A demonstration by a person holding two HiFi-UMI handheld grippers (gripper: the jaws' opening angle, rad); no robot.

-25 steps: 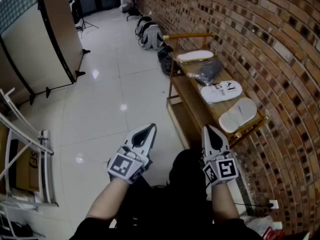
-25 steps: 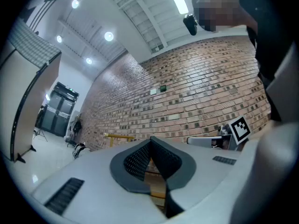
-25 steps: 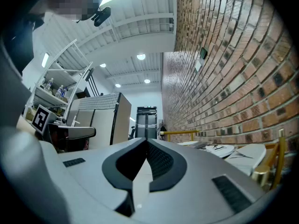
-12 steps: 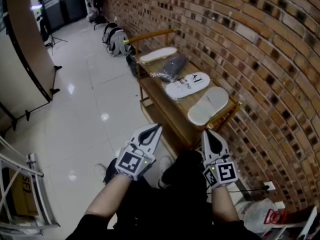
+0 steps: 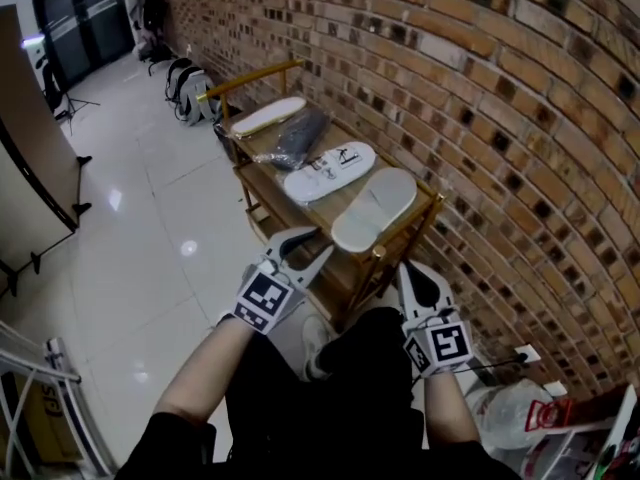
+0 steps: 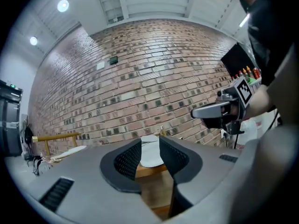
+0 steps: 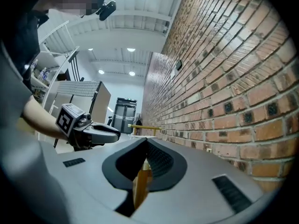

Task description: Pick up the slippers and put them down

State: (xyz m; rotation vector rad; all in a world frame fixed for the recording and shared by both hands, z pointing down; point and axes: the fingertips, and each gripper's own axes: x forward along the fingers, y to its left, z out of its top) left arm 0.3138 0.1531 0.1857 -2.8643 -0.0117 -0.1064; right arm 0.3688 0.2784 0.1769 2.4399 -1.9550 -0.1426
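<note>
Plainly, most of the scene is taken up by the brick wall [image 5: 480, 88], beside which a pale, glossy floor [image 5: 140, 228] is seen. A wooden rack [image 5: 405, 226] is stood against that wall. Along its top, a row of things is laid: the nearest slipper [image 5: 375, 208] at the person's end, a printed slipper [image 5: 328, 171] just beyond it, then a dark bag [image 5: 295, 136], and a far slipper [image 5: 268, 114] at the other end.

The left gripper [image 5: 322, 241] is held level just short of the rack's near end, and its jaws have just been opening. They are spread, with nothing gripped. The nearest slipper is framed in the gap in the left gripper view but is not yet reached. The right gripper [image 5: 410, 273] is held lower, by the rack's near corner, with its jaws pressed together and nothing pinched. Only a wooden post of the rack is seen past them.

The reach toward the nearest slipper is judged to be the step in hand, so the task is barely begun. For a good pick, the spread jaws should be kept level and carried over the rack's front rail. The slipper's near end should then be taken between the pads across its thin edge. A soft, flat slipper is likely to droop, so a deep bite is advised. The corner post should be given room, and the printed slipper should be left undisturbed.
</note>
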